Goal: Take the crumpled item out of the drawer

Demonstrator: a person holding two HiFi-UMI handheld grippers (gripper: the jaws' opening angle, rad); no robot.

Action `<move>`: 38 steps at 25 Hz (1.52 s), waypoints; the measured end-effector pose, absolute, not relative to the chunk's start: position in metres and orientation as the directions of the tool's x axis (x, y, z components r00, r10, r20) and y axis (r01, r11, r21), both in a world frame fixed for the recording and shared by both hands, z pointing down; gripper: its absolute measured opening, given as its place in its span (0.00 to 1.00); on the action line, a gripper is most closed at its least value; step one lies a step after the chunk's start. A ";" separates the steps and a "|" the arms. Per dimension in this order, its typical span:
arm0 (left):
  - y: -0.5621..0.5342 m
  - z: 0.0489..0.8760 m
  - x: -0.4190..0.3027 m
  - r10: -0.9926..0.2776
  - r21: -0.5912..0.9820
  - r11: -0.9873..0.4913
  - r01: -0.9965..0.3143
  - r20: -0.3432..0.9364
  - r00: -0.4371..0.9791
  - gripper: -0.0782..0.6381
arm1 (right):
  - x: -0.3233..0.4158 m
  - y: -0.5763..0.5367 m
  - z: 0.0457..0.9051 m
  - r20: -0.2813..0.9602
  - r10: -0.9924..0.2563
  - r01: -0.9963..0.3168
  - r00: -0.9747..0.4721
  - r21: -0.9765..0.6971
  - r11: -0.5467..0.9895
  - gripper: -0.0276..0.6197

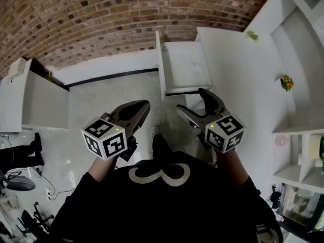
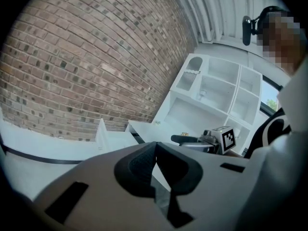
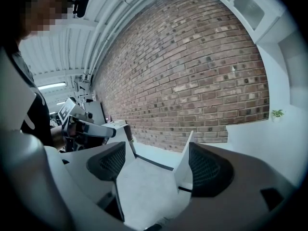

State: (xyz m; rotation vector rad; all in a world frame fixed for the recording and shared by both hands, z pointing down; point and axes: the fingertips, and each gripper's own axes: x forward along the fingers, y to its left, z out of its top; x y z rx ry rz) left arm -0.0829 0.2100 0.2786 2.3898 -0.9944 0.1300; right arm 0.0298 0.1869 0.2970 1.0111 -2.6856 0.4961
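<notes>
1. The drawer (image 1: 161, 67) is pulled open from the white cabinet (image 1: 238, 80). The crumpled item can't be made out for certain. A faint pale mark on the drawer floor is probably it.
2. The left gripper (image 1: 145, 105) is short of the drawer and to its left, with its fingers pressed together on nothing. The right gripper (image 1: 191, 100) is just short of the drawer's front, with its fingers spread and nothing between them.
3. Risks, as I judge them:
   - The item is pale on a pale floor, so a reach could close on air or only pinch an edge, which would slip.
   - The spread fingers could knock the drawer's wall on the way in and push the drawer shut.
   - A light, crumpled thing may skid off when touched.
4. Counts:
   - Grippers: two.
   - Open drawers: one.
   - Likely items: one.
   - Small plants on the cabinet to the right of the drawer: two.
</notes>
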 end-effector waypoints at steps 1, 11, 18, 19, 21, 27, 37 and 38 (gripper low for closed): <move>0.197 0.282 -0.084 -0.623 0.453 -0.579 -0.678 0.290 0.726 0.11 | 0.028 0.174 0.300 0.332 -0.593 -0.673 -0.734 -0.236 0.701 0.66; 0.071 0.312 -0.095 -0.578 0.491 -0.566 -0.662 0.336 0.743 0.11 | 0.027 0.063 0.334 0.399 -0.598 -0.712 -0.695 -0.268 0.649 0.66; 0.031 0.322 -0.085 -0.541 0.507 -0.600 -0.619 0.313 0.781 0.11 | 0.026 0.027 0.359 0.472 -0.591 -0.735 -0.654 -0.211 0.644 0.66; 0.029 0.323 -0.085 -0.535 0.505 -0.605 -0.616 0.315 0.784 0.11 | 0.025 0.024 0.361 0.479 -0.590 -0.736 -0.650 -0.201 0.647 0.66; 0.022 0.325 -0.084 -0.529 0.501 -0.611 -0.613 0.318 0.787 0.11 | 0.027 0.015 0.365 0.490 -0.592 -0.740 -0.639 -0.184 0.647 0.66; 0.003 0.329 -0.079 -0.504 0.500 -0.628 -0.596 0.323 0.801 0.11 | 0.033 -0.008 0.391 0.536 -0.599 -0.767 -0.595 -0.158 0.621 0.66; -0.047 0.351 -0.068 -0.422 0.520 -0.643 -0.563 0.372 0.827 0.11 | 0.040 -0.057 0.464 0.632 -0.560 -0.792 -0.536 -0.148 0.592 0.65; -0.052 0.354 -0.067 -0.413 0.523 -0.642 -0.561 0.380 0.828 0.11 | 0.041 -0.062 0.472 0.639 -0.556 -0.795 -0.532 -0.150 0.588 0.65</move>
